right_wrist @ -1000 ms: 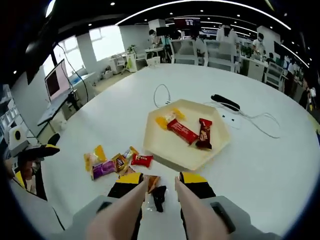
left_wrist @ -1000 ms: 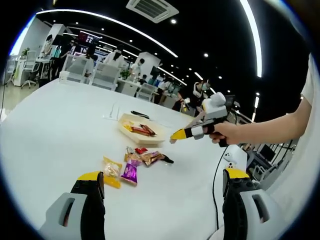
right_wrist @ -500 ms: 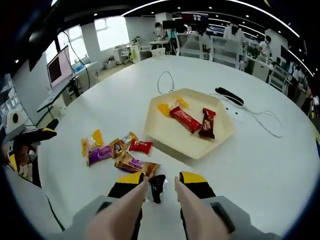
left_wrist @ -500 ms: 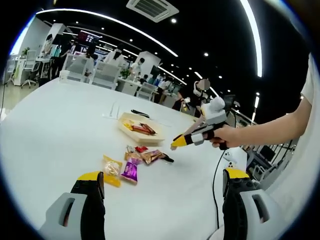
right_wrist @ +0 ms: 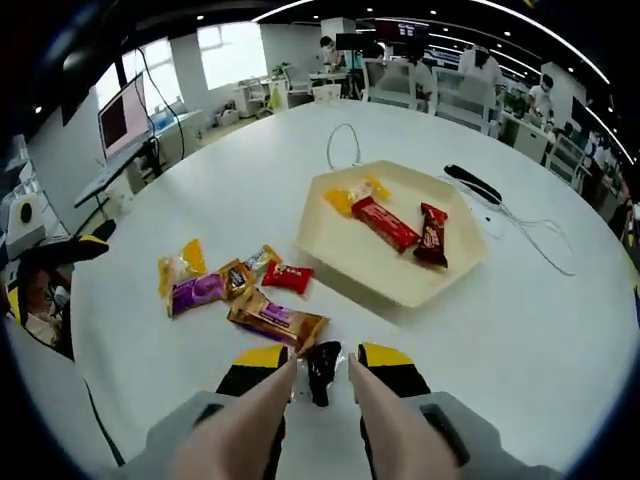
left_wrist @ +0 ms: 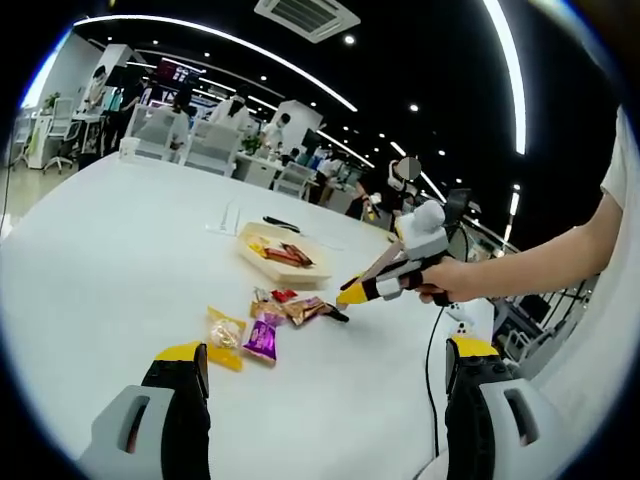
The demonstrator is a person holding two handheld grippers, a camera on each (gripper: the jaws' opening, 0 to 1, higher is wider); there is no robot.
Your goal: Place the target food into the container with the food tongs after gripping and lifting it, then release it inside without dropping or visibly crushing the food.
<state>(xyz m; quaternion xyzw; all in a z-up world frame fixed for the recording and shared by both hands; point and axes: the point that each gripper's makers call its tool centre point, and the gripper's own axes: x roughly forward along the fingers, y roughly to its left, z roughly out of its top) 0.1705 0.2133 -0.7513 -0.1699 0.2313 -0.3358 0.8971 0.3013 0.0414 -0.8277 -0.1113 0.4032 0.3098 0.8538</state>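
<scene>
- Left gripper view: the right gripper (left_wrist: 345,294) has dipped from above the tray (left_wrist: 262,262) toward the loose snacks (left_wrist: 270,318) on the table (left_wrist: 90,240), its tip now by the dark wrapper (left_wrist: 333,317). The left gripper (left_wrist: 325,375) stays low, jaws spread wide, holding nothing.
- Right gripper view: the dark wrapper (right_wrist: 322,360) has slid between the right gripper's (right_wrist: 322,356) tongs, which bracket it; whether they squeeze yet, I cannot tell. Pickup looks imminent; three snacks already lie in the tray (right_wrist: 400,285).

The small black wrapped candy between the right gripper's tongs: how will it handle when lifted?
The small black wrapped candy looks light, so it should lift easily. Its glossy wrapper may slip between the thin tongs. Its twisted ends look floppy and would probably dangle.
</scene>
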